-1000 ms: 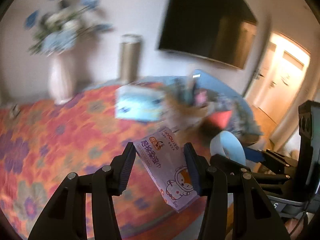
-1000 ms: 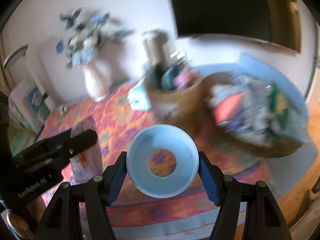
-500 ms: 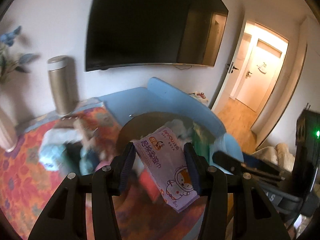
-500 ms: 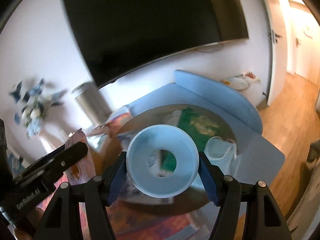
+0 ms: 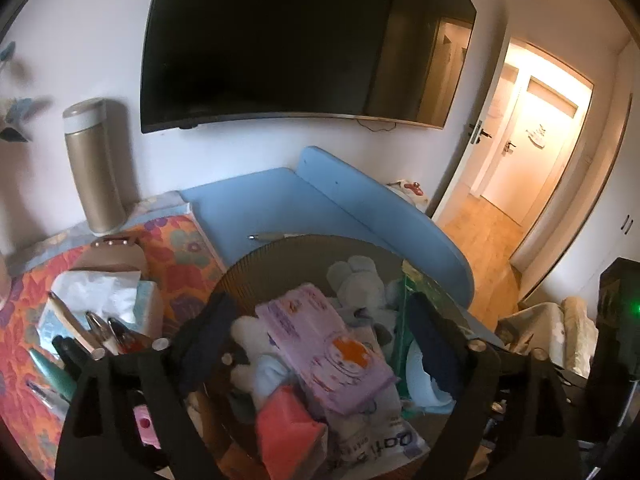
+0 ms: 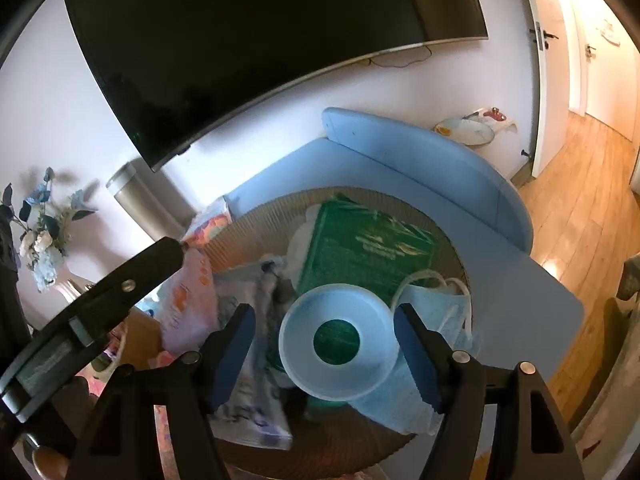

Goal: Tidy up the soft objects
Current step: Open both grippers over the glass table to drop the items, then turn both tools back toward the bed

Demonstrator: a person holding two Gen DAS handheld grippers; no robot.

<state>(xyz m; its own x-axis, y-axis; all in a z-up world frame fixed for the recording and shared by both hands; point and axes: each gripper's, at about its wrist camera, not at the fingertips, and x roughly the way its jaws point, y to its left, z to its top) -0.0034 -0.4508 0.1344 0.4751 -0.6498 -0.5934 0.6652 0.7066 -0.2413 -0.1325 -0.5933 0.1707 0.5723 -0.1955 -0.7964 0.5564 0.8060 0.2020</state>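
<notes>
My left gripper [image 5: 316, 332] is open above the round brown basket [image 5: 256, 264]. The purple tissue pack [image 5: 324, 344] lies loose between the fingers, on the pile of soft things. It also shows in the right wrist view [image 6: 188, 304]. My right gripper [image 6: 324, 340] is open over the same basket [image 6: 256, 220]. The light blue ring [image 6: 340, 340] sits between its fingers with gaps on both sides, over a green pack [image 6: 360, 248] and a blue face mask [image 6: 432, 308].
A plush toy [image 5: 356, 284], a red pouch [image 5: 288, 428] and a white printed pack [image 5: 380, 444] fill the basket. A holder with pens and tissues [image 5: 92, 312] stands left of it, a gold flask [image 5: 92, 168] behind. A blue bench [image 5: 320, 208] and a TV [image 5: 296, 40] lie beyond.
Both grippers swung right to the basket and tipped down over it. Both jaws opened: the tissue pack and the blue ring are released and rest loose in the basket.
</notes>
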